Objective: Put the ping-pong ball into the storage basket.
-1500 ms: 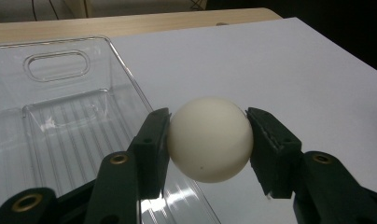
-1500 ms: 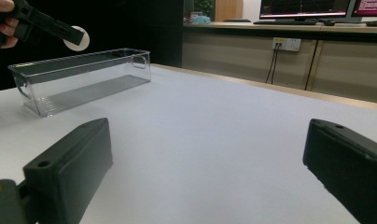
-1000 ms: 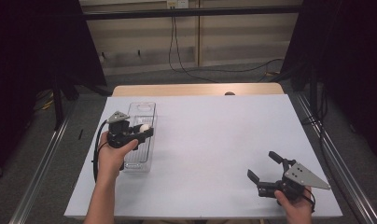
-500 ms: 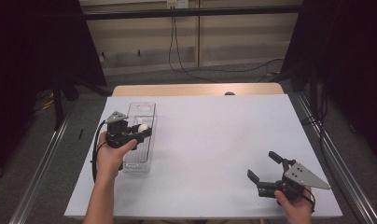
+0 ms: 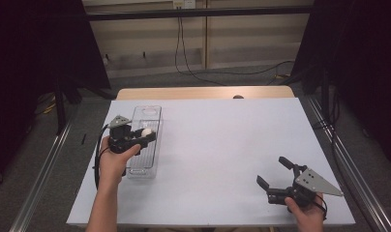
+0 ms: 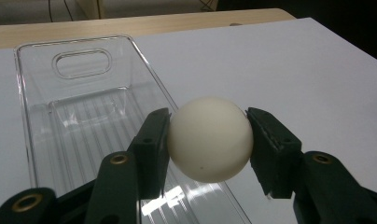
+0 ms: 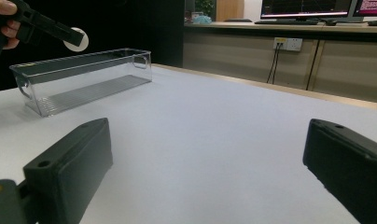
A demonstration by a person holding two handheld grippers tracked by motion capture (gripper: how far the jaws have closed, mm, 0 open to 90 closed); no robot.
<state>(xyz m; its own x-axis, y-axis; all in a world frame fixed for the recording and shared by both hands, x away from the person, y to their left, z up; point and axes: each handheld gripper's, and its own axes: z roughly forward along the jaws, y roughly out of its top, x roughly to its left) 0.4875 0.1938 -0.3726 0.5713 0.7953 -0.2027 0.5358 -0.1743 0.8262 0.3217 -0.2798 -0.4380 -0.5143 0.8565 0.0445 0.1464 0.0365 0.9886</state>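
While my left gripper (image 6: 208,140) clamps a white ball (image 6: 210,138) between its jaws at centre frame, I see it held above a clear plastic bin (image 6: 65,107) that fills the left half. In the high view, my right gripper (image 5: 276,175) sits at lower right with jaws spread wide, nothing between them, over the white table (image 5: 222,140).

On the one white desk (image 5: 222,145) there is one clear plastic bin (image 5: 146,140), one white ball (image 6: 210,138), and two black tongs, the left tongs (image 5: 145,137) and the right tongs (image 5: 272,172).
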